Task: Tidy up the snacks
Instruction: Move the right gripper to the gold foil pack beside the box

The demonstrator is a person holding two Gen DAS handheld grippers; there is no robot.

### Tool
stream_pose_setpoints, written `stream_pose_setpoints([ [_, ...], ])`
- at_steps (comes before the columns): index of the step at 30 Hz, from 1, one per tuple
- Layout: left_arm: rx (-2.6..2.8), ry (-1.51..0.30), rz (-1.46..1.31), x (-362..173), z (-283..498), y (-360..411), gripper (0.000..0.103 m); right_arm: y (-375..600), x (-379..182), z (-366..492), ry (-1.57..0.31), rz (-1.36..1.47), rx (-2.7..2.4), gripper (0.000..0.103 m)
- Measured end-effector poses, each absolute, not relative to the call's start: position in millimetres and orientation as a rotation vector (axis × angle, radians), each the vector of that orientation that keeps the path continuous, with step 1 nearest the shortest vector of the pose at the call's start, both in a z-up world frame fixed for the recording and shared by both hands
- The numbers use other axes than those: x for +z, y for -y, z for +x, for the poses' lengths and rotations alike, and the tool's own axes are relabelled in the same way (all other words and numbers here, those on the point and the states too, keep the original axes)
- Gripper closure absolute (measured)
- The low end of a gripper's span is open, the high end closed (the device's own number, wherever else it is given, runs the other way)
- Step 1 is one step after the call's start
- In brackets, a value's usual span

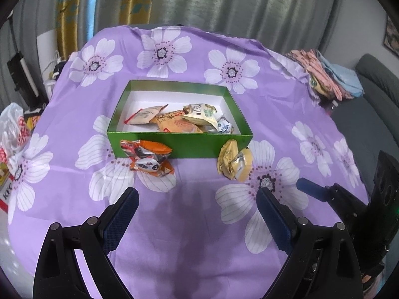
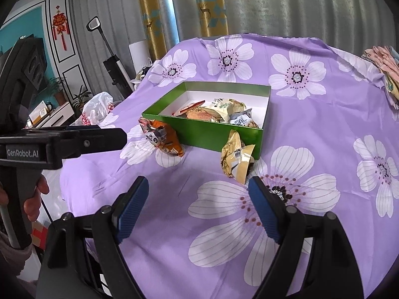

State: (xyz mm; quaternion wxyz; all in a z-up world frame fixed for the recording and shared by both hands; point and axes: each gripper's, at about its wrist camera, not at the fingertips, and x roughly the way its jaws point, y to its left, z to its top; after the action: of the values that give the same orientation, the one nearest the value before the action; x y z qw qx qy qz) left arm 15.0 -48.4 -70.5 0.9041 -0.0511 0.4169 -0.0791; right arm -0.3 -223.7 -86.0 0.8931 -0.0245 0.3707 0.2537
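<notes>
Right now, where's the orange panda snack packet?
On the purple cloth, the orange panda packet leans against the green box's near wall at its left corner, outside it.

green box (image 1: 187,144), white inside; purple cloth (image 1: 199,224), white flowers; orange packet (image 1: 147,158); yellow packet (image 1: 234,163).

The near wall of the green cardboard box (image 1: 189,147) hides the lower parts of the crinkled snack packets (image 1: 179,119) inside — their count cannot be told. Print on the orange panda-face packet (image 1: 149,157) is too small to read. The white plastic bag (image 1: 12,129) and the folded pink-and-blue cloths (image 2: 385,62) are cut off by picture edges.
</notes>
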Motion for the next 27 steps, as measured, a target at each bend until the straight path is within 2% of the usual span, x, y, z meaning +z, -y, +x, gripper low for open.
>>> stream_pose_setpoints([
  [27,-0.305,-0.992,-0.074,-127.0,68.2,85.1,0.008,246.9,-146.0,46.5,-0.885,0.036,0.498,0.017],
])
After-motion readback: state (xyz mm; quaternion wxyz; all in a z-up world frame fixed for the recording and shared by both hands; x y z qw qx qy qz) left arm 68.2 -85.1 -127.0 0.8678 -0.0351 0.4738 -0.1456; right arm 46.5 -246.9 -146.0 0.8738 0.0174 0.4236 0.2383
